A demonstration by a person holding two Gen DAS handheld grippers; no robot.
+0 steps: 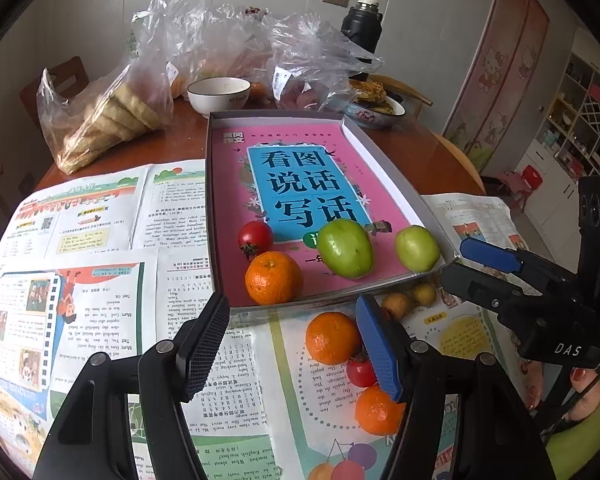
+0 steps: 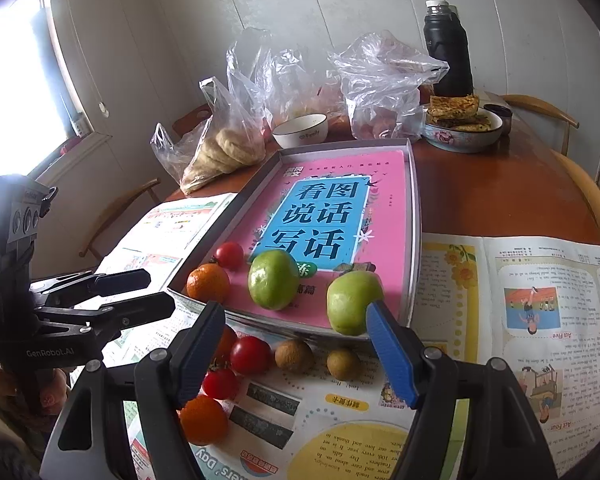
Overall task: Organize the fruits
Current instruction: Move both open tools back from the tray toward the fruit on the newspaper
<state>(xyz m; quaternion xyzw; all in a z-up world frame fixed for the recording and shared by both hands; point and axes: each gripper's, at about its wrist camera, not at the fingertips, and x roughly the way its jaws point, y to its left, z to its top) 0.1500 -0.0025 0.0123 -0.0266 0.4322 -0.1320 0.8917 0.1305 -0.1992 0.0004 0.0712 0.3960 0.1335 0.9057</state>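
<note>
Both grippers, left (image 1: pixel 296 344) and right (image 2: pixel 296 354), hover with jaws parted, gripping nothing. Below them, loose oranges (image 1: pixel 331 343), tomatoes (image 2: pixel 250 355) and longans (image 2: pixel 293 355) lie on newspaper (image 2: pixel 540 304). Beyond, the tray (image 2: pixel 414 216) holds an orange, tomato and two green fruits (image 2: pixel 273 280).

A: The tray (image 1: pixel 216 184) has grey walls; the book (image 1: pixel 300 184) in it is pink with a blue panel of dark characters.

B: Two green fruits (image 1: pixel 344 248), an orange mandarin (image 1: pixel 273 278) and a red tomato (image 1: pixel 255 237) lie on it.

A: The newspaper (image 1: pixel 80 280) is white with orange, green and yellow print.

B: The gripper pads (image 2: pixel 392 354) are blue, the flask (image 2: pixel 448 52) black, the table (image 2: pixel 500 196) reddish brown.
</note>
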